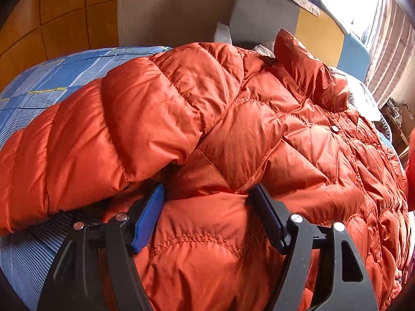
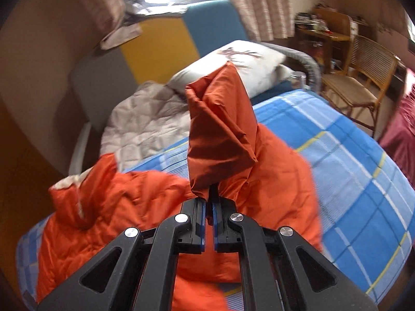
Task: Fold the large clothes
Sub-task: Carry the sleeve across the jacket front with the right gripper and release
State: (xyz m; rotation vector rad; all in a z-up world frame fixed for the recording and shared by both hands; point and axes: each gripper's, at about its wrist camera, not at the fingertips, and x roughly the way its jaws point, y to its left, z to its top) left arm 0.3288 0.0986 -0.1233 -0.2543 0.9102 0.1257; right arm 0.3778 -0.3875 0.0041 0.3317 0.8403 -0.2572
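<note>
An orange quilted down jacket [image 1: 233, 119] lies spread on a bed, its puffy sleeve [image 1: 103, 134] folded over at the left. My left gripper [image 1: 207, 193] stands at the jacket's near edge, its blue pads [image 1: 147, 220] pressed into a thick bulge of the padding between them. In the right wrist view my right gripper [image 2: 209, 194] is shut on a corner of the jacket [image 2: 220, 134], which it holds up above the bed. The remainder of the jacket [image 2: 116, 202] trails below, blurred.
The bed has a blue checked sheet [image 2: 350, 168]. A grey quilt [image 2: 145, 127] and a pillow [image 2: 241, 62] lie at its head by a grey, yellow and blue headboard [image 2: 160, 44]. A wicker chair [image 2: 363, 83] and a cluttered desk [image 2: 321, 33] stand beyond. Curtains hang at the window.
</note>
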